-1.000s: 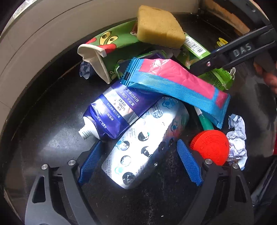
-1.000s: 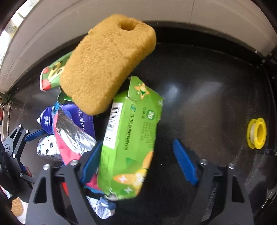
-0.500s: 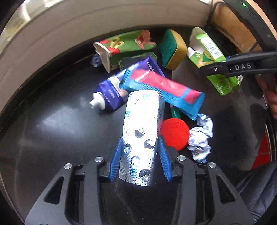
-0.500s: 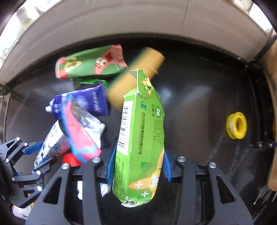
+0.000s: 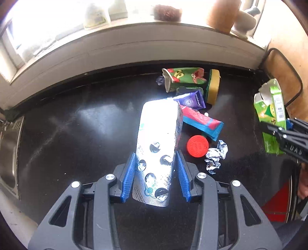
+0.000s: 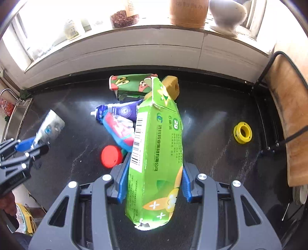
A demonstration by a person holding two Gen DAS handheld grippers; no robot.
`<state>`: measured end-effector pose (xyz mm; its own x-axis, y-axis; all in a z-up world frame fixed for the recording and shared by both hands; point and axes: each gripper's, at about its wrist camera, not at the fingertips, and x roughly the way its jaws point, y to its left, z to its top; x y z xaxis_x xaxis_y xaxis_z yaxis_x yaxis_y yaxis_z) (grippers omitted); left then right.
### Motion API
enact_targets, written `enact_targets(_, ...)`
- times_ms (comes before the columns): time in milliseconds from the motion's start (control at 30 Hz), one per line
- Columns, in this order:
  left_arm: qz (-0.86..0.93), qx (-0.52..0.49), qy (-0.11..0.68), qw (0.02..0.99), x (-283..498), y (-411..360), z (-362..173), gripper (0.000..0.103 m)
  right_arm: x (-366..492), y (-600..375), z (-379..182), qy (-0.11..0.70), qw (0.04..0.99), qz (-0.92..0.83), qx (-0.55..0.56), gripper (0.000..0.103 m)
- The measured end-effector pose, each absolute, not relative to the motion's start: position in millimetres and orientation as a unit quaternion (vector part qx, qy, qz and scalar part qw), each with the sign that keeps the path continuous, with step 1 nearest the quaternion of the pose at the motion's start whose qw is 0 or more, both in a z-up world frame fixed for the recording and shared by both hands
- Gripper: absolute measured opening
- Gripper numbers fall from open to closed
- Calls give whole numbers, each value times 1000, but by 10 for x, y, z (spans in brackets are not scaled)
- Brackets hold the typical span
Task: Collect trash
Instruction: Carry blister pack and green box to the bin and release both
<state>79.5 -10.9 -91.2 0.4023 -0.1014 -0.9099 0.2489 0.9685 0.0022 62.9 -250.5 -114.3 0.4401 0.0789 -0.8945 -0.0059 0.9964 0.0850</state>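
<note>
My left gripper (image 5: 155, 173) is shut on a silver blister pack (image 5: 157, 146) and holds it above the black counter (image 5: 77, 130). My right gripper (image 6: 153, 177) is shut on a green carton (image 6: 156, 153), also lifted; the carton shows in the left wrist view (image 5: 271, 115). On the counter lie a flattened green cup (image 6: 132, 84), a sponge (image 5: 213, 88), a purple toothpaste tube (image 6: 119, 111), a pink and blue wrapper (image 5: 202, 121), a red cap (image 5: 197, 145) and a foil ball (image 5: 215, 155).
A yellow tape spool (image 6: 242, 132) lies at the right of the counter. A steel sink (image 5: 8, 150) is at the left. A wooden board (image 6: 288, 119) stands at the right edge. A windowsill with jars (image 6: 188, 11) runs along the back wall.
Both grippers closed on their items and lifted them well away from the pile, the blister pack in the left, the green carton in the right. The sponge fell beside the cup.
</note>
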Motion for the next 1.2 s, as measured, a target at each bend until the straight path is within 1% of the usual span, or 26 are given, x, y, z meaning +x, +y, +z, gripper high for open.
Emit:
enact_targets(167,-96,68,526,842,691,-69,-759,41,481,-2458,-1127,523,851,30,31,45)
enact_targets(433,-85,62,516,850,634,-35,-671,41,436,-2355,-1053,515,856,42,21,45)
enact_targets(700,-46,37,502,863,545,332,-504,41,519,-1973,-847,490,867,85,4,45)
enact_targets(800,-15,18,495,869,429,645,-425,41,545,-1609,-753,475,871,130,-4,45)
enact_targets(967,56,-14,492,869,84,1285,-412,41,515,-715,-639,458,857,233,-32,46)
enact_targets(1067,109,-47,496,860,-263,1784,-487,41,392,-25,-647,457,834,304,-58,46)
enact_targets(1200,181,-93,508,837,-817,2480,-707,41,45,1034,-814,473,776,407,-93,46)
